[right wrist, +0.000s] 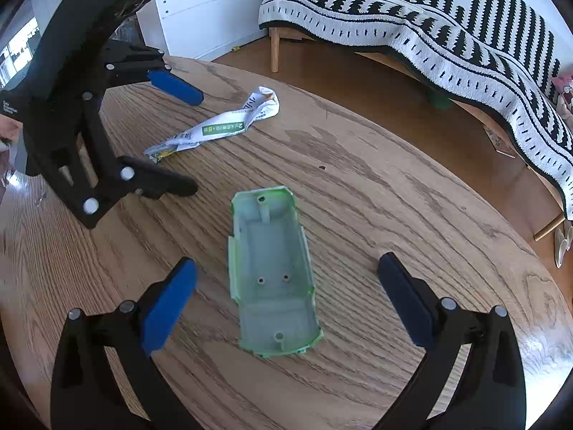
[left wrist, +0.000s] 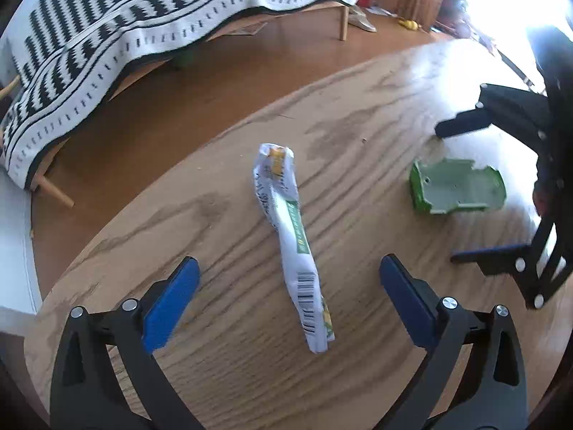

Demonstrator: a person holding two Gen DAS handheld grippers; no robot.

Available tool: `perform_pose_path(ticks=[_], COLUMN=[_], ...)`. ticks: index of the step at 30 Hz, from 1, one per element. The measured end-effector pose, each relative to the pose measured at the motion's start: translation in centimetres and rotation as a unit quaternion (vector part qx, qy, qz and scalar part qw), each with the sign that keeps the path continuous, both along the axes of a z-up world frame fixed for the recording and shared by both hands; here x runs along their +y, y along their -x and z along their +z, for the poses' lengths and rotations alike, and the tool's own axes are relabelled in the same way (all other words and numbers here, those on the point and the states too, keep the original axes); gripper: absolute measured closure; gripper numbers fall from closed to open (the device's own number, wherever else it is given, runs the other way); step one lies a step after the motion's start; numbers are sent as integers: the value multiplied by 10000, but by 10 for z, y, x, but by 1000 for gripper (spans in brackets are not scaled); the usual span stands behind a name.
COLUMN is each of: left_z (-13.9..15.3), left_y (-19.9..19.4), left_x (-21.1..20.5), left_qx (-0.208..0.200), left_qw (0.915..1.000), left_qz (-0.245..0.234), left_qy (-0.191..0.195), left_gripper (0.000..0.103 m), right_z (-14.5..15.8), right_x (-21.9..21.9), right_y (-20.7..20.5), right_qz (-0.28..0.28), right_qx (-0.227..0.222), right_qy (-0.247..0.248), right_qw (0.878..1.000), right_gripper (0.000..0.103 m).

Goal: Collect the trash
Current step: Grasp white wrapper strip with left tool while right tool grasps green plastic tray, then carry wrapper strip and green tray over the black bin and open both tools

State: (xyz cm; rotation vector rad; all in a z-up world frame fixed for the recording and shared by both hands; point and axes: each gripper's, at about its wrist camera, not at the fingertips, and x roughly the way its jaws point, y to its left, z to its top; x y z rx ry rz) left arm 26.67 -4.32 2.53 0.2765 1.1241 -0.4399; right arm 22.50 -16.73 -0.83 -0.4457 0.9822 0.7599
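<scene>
You are holding your left gripper (left wrist: 290,272) low over a round wooden table (left wrist: 358,107) with bold oak grain, its blue-padded fingers (left wrist: 172,308) spread wide and gripping nothing. Between them, a crumpled white wrapper (left wrist: 292,236) is lying flat on the wood: a long, twisted strip of thin printed film, with a green label band along it, a barcode near the end closest to you, and a puckered, torn-looking far end showing a patch of orange. The wrapper is touching neither pad.

You are holding your right gripper (right wrist: 286,279) over the same table, its fingers (right wrist: 168,304) also standing wide apart and empty. A green plastic shell (right wrist: 272,276) is sitting between them, open side up: a hard, moulded, trough-shaped piece with a pale matte inside, brighter green edges, small round screw posts and holes, and stepped, notched ends. It is resting on the wood, apart from both pads.

The shell and the wrapper are lying near each other without touching, with the nearer black finger of your left gripper hanging between them in the right wrist view.

Beyond the table, a black-and-white zigzag woven throw (right wrist: 447,25) with a fringed hem is draping over a wooden-legged seat on a brown wooden floor (left wrist: 150,118).
</scene>
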Motion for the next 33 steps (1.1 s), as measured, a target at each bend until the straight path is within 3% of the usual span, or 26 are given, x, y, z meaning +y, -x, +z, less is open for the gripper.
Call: perform_pose_path(ticks=[1, 2, 3, 4, 9, 14, 21, 27, 33], left_z=[3, 7, 11, 12, 15, 36, 86, 120, 144], left_y=[1, 2, 1, 0, 13, 51, 127, 204, 300], left_x=[0, 0, -1, 2, -2, -17, -57, -134, -269], left_qx=[-62, -181, -268, -282, -260, -364, -637, -767, -658], left_qw=[9999, 9995, 9989, 9974, 9940, 9944, 9955, 9964, 9902], left_qz=[126, 246, 370, 667, 1045, 986, 702, 241, -899], left_qy=[37, 81, 92, 37, 163, -89, -87, 250, 840], left_gripper=[21, 52, 82, 95, 95, 95, 95, 95, 95], right_z=[0, 1, 3, 8, 10, 20, 62, 111, 159], right_x=[0, -1, -1, -3, -19, -45, -114, -208, -327], right_y=[1, 2, 5, 10, 23, 36, 92, 175, 273], right_qz=[-15, -63, -79, -117, -568, -1017, -1666, -2338, -3012], right_qx=[-6, -21, -70, -146, 3, 163, 149, -21, -456], right_qy=[2, -17, -87, -179, -511, -704, -872, -1077, -968], right_qw=[10000, 10000, 9999, 9997, 9971, 9922, 9820, 9663, 9475], right_gripper=[6, 20, 37, 69, 70, 70, 70, 70, 70])
